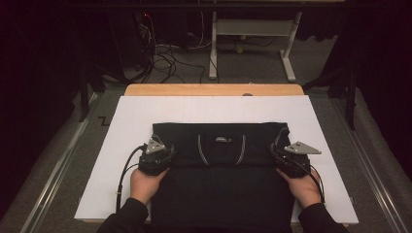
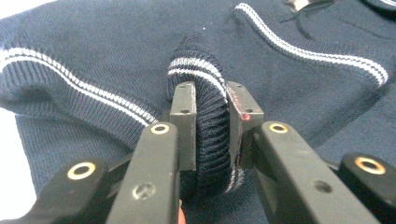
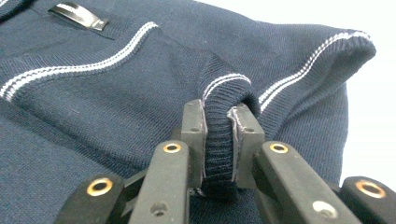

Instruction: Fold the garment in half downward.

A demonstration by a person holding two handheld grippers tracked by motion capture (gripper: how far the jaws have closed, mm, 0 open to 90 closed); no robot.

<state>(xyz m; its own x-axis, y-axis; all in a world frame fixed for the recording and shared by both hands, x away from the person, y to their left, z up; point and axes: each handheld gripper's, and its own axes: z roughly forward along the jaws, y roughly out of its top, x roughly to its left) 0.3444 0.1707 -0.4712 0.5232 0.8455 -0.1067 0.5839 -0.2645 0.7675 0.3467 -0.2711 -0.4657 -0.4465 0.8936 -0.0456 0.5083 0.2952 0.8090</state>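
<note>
Dark sleeves and two hands come in at the near edge of the table, cut off at the forearms. Each hand holds a black two-jaw gripper against a dark navy knitted sweater with thin white stripes (image 1: 221, 170), which lies flat on a white rectangular board (image 1: 121, 145), its near part running off toward the person.

At the sweater's left edge, the left gripper (image 1: 156, 158) has its jaws pinching a ribbed, white-striped cuff; seen up close, the left gripper (image 2: 210, 121) squeezes that thick fold of knit so the fabric bulges up between the pads. At the sweater's right edge, the right gripper (image 1: 290, 160) does the same, and close up the right gripper (image 3: 219, 135) clamps a similar striped ribbed cuff.

Near the sweater's neckline sits a small dark label (image 3: 79, 16), probably a brand tag, too blurred to read. Beyond the sweater, the board covers a light wooden tabletop (image 1: 214, 89); past that, the room is too dim to make out well.
</note>
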